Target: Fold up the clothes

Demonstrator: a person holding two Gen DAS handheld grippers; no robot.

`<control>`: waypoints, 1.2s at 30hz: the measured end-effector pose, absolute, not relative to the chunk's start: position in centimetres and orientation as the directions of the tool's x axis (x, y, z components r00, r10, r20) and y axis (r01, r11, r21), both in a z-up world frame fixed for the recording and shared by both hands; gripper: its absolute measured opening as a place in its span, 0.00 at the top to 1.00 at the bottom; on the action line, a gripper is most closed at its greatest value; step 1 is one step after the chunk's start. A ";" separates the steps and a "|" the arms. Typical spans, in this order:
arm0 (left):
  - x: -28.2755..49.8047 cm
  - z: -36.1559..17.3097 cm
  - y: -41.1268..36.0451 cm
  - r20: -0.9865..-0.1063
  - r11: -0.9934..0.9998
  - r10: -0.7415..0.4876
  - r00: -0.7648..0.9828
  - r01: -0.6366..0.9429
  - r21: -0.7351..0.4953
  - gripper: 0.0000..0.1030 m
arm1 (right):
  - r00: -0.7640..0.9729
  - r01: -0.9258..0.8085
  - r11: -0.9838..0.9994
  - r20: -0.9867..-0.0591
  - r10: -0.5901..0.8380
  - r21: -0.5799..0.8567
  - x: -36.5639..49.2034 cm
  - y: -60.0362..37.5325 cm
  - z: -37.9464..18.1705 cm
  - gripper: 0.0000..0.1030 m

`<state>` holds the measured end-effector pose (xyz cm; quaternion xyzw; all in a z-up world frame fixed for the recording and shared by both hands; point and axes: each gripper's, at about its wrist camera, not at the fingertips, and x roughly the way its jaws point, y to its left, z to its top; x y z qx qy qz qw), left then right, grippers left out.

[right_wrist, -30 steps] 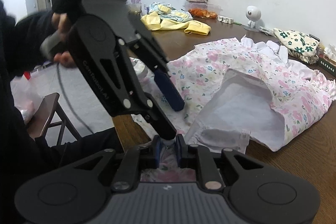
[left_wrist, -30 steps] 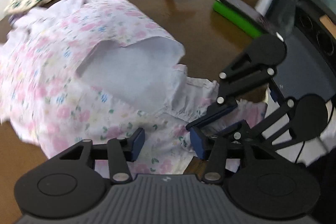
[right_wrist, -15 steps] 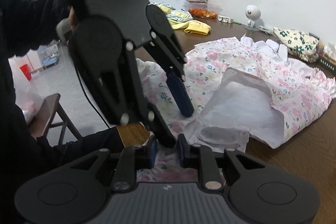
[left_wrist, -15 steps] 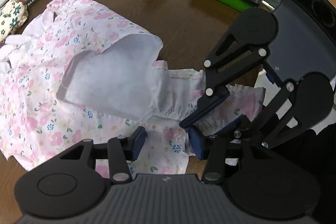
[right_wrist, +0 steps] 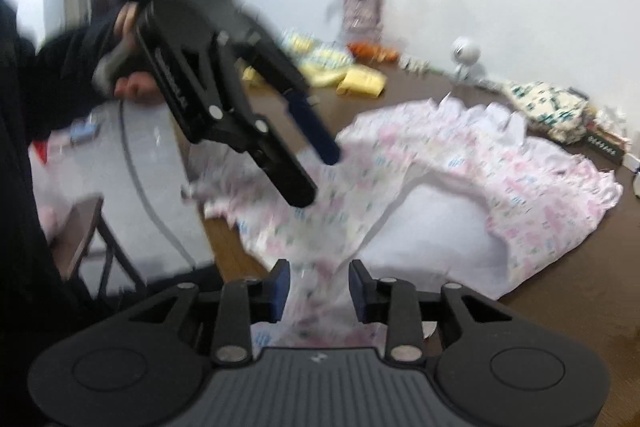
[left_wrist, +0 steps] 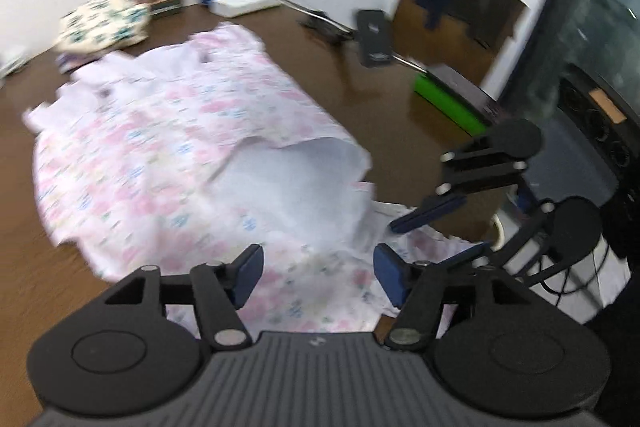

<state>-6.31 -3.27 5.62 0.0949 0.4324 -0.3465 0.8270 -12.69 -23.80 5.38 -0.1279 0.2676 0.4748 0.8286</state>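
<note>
Floral garment [left_wrist: 168,147] on table [left_wrist: 360,99] — left tool [left_wrist: 316,267] spread, right tool [right_wrist: 318,291] spread

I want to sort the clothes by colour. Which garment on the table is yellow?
The yellow garment is the crumpled one at the far end of the table, near the flower vase. The spread-out garment is pink floral.

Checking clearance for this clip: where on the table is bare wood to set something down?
Bare brown table lies between the floral garment and the green box; more near the left edge below the garment. The far wall side is crowded: floral pouch, power strip, cables.
</note>
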 end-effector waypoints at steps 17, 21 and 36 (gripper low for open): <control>-8.4 0.8 -2.7 -0.803 0.830 -0.400 0.442 0.547 -0.112 0.40 | 0.573 -0.679 0.719 -0.506 0.645 0.148 -14.6 -22.2 2.2 0.99; -8.7 0.7 -3.0 -0.807 0.825 -0.386 0.447 0.558 -0.086 0.39 | 0.590 -0.652 0.735 -0.485 0.645 0.184 -14.8 -22.4 2.0 0.99; -8.8 0.8 -3.8 -0.813 0.815 -0.367 0.452 0.578 -0.047 0.39 | 0.634 -0.638 0.755 -0.454 0.626 0.150 -15.5 -21.3 1.4 0.98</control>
